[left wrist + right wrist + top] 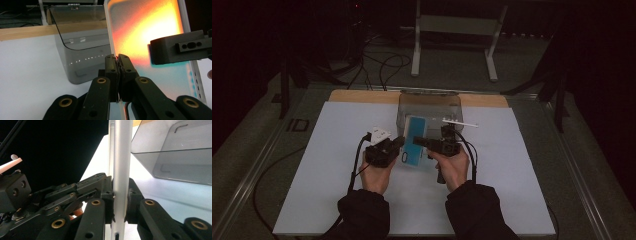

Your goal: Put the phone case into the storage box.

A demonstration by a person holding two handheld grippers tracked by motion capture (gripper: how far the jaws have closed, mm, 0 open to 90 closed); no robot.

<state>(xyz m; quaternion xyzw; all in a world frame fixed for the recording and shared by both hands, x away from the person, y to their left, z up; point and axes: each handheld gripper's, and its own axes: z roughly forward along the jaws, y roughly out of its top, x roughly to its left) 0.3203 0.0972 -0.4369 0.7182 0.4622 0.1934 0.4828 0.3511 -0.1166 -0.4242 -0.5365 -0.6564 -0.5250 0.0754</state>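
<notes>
Both tools clamp a white-framed tablet (414,141) at mid-frame: the left tool (117,58) pinches its left edge, the right tool (119,195) its right rim. With edge grips this thin, I judge any twist could let it slip onto the counter (337,165). The smoky plastic bin (430,107) stands close behind, crowding any forward move.

light-blue case (415,140) with white rim; smoky grey bin (429,107); white mat (337,165).
</notes>
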